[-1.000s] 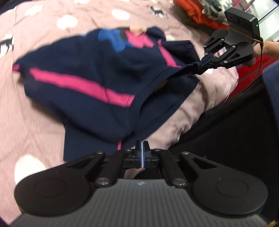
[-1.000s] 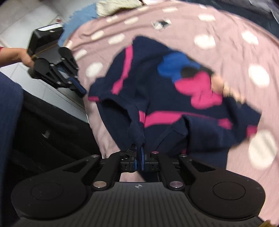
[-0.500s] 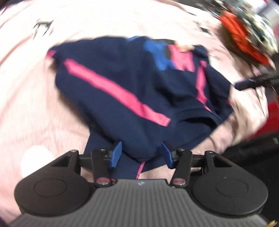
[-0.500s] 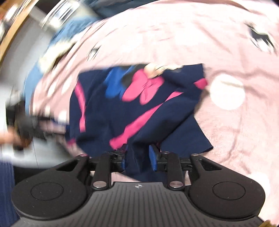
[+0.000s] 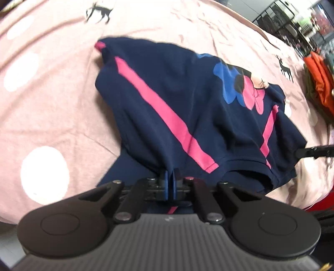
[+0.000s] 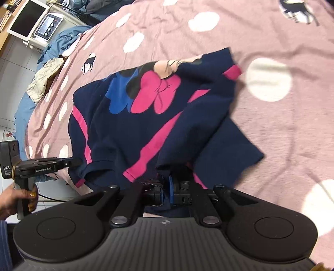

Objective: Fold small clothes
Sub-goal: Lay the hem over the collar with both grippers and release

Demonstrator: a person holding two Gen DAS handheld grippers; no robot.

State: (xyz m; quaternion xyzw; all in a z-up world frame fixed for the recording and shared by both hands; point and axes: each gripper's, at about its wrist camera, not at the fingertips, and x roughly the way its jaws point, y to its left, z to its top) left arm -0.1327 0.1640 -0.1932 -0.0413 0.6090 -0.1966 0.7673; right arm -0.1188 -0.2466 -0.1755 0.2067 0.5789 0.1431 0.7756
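Writing first: "DAS" in white on the black box (image 6: 8, 160) at the back of the left gripper (image 6: 77, 161), and "GenRobot.AI" along its side, both read in the right wrist view. Tiny print under "DAS", too small to read. No words to read on the clothes.

Now counting. One navy shirt (image 5: 167, 93), spread in the middle of the pink bedsheet (image 5: 52, 93), bunched and partly folded over. On the shirt: one pink bow, one blue patch and two pink stripes in the left wrist view. On the sheet: lots of white dots, and two black deer in each view.

Two grippers. Left gripper pads clenched on a near fold of the shirt, having just closed, with navy cloth pinched between them. Right gripper (image 6: 167, 183) pads also just closed, squeezing another near fold of the same shirt. Both pointing steeply down at the bed.

One hand (image 6: 12, 200) at the near left, wrapped round the left gripper's handle.

Far left, past the bed's edge: one crumpled blue cloth (image 6: 62, 41), one cream spotted cloth (image 6: 43, 79) lying on it, one white screen (image 6: 27, 18) and one small white box with round buttons (image 6: 49, 25). Far right in the left wrist view: one orange bundle (image 5: 319, 79) at the bed's edge.
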